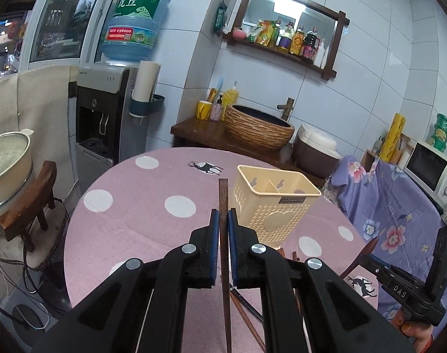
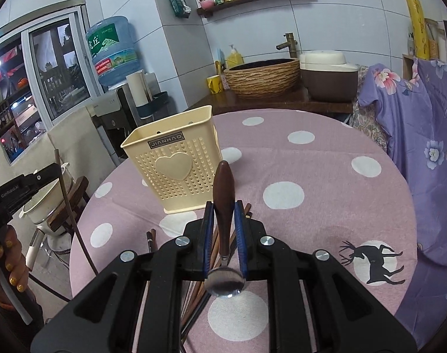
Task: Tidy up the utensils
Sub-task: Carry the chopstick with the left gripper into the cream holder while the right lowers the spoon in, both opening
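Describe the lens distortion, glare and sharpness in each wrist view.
Left wrist view: strong fisheye, with wall tiles bowing and dark corners; glare on the framed mirror; the left gripper and its chopstick are sharp. Right wrist view: same bowing; the spoon in the right gripper is crisp, its bowl mirror-bright; the window at left is dim.

The left tongs [image 1: 223, 216] are closed on a chopstick [image 1: 223, 200], pointing forward. The right tongs [image 2: 224, 209] are closed on a spoon [image 2: 223, 194] by its handle, bowl toward the wrist.
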The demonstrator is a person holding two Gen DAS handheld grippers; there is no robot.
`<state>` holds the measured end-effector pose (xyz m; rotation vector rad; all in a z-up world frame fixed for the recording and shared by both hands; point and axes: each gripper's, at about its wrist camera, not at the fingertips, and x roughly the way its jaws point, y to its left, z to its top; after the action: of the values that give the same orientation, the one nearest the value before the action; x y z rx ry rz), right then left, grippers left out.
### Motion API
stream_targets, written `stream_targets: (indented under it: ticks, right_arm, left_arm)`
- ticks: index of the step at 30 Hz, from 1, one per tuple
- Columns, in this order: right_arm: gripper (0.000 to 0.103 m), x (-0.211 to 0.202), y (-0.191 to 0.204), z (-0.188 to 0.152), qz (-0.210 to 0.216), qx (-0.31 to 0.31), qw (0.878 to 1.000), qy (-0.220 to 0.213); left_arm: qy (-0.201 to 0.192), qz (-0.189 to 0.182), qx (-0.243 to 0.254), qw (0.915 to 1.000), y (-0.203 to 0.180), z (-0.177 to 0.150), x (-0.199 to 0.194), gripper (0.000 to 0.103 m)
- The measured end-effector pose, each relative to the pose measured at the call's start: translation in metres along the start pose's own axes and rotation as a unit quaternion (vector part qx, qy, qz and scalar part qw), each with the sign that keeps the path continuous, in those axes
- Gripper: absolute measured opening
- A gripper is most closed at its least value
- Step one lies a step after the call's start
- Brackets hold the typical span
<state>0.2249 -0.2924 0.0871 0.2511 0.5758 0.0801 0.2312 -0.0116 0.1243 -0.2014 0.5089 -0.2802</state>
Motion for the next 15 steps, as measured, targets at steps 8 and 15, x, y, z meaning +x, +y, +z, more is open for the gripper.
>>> stream_targets:
  ticks: [8,15]
  right_arm:
    - [0.015,-0.008,0.006,0.011,-0.003,-0.010,1.000,-0.013]
    - [0.015,-0.008,0.010,0.020,0.000,-0.019,1.000,-0.012]
  left_arm:
    - [-0.022,-0.003,-0.002,0.9997,0.004,0.006,-0.013,0.007]
    - [-0.036,-0.005,0.001,0.9993,0.004,0.016,-0.019,0.007]
